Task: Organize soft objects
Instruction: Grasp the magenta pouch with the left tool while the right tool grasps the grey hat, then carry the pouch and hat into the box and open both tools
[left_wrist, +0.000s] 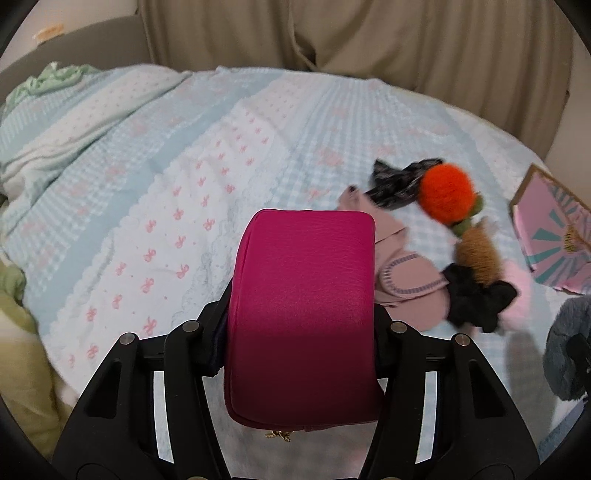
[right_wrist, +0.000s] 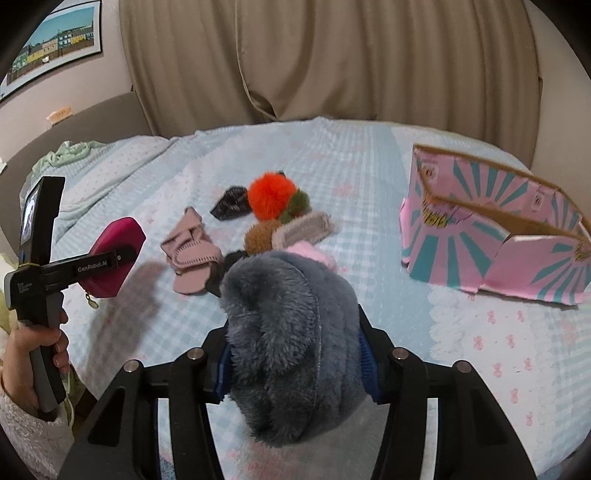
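My left gripper (left_wrist: 301, 314) is shut on a magenta pouch (left_wrist: 301, 295) and holds it above the bed; the pouch also shows in the right wrist view (right_wrist: 118, 243). My right gripper (right_wrist: 295, 350) is shut on a grey-blue fluffy item (right_wrist: 291, 339), whose edge shows at the right of the left wrist view (left_wrist: 565, 354). A pile of soft things lies on the bed: an orange pompom (right_wrist: 271, 197), pink baby booties (right_wrist: 190, 254), a dark patterned cloth (right_wrist: 231, 206), a brown fuzzy piece (right_wrist: 260, 236) and a black scrunchie (left_wrist: 476, 299).
A pink and teal cardboard box (right_wrist: 495, 236) stands open on the bed at the right. The light blue bedspread (right_wrist: 369, 177) covers the bed. A rumpled blanket (left_wrist: 55, 122) lies at the left. Beige curtains (right_wrist: 332, 55) hang behind.
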